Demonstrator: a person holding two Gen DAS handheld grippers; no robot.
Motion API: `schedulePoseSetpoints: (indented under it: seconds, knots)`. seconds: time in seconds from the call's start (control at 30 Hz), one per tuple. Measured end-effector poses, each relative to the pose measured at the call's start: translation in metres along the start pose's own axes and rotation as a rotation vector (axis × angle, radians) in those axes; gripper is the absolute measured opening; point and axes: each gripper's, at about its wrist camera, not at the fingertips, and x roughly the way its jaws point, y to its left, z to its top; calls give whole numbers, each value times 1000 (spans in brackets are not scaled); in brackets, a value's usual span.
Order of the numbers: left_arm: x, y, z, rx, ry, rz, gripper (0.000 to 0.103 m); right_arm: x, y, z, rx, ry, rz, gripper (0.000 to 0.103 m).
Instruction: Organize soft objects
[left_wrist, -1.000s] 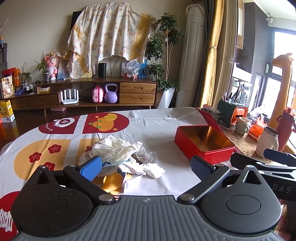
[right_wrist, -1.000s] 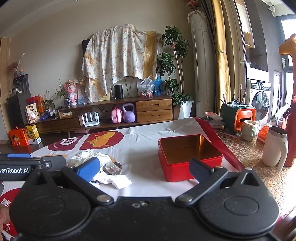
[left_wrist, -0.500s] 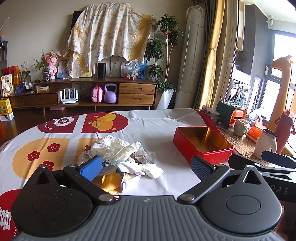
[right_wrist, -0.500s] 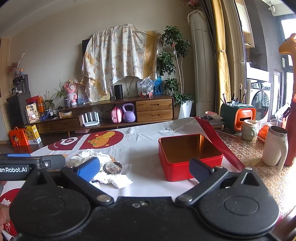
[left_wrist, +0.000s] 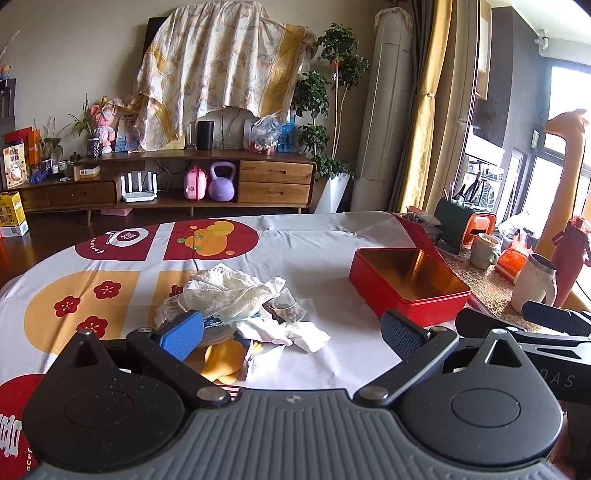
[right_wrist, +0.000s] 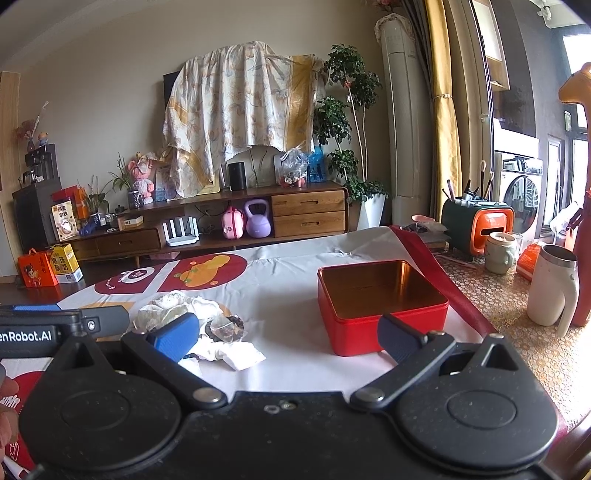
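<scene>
Both grippers gape, empty. Cloth pile (left_wrist: 229, 295) lies ahead-left of left gripper (left_wrist: 291, 332); red tin (left_wrist: 410, 284) right.

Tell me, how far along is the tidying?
Nothing looks done yet: the red tin is empty. Nothing is in hand: the left gripper and right gripper are both open. Left to do: the pile of soft items lies on the tablecloth.

Red tin (right_wrist: 380, 325), cream knit cloth (left_wrist: 225, 291)
</scene>
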Motion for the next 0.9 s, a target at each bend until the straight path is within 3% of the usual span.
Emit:
schedulePoseSetpoints:
  seconds: [0.9]
  knots:
    - [12, 10, -3, -21, 5, 21, 103, 14, 5, -12, -20, 26, 15, 103]
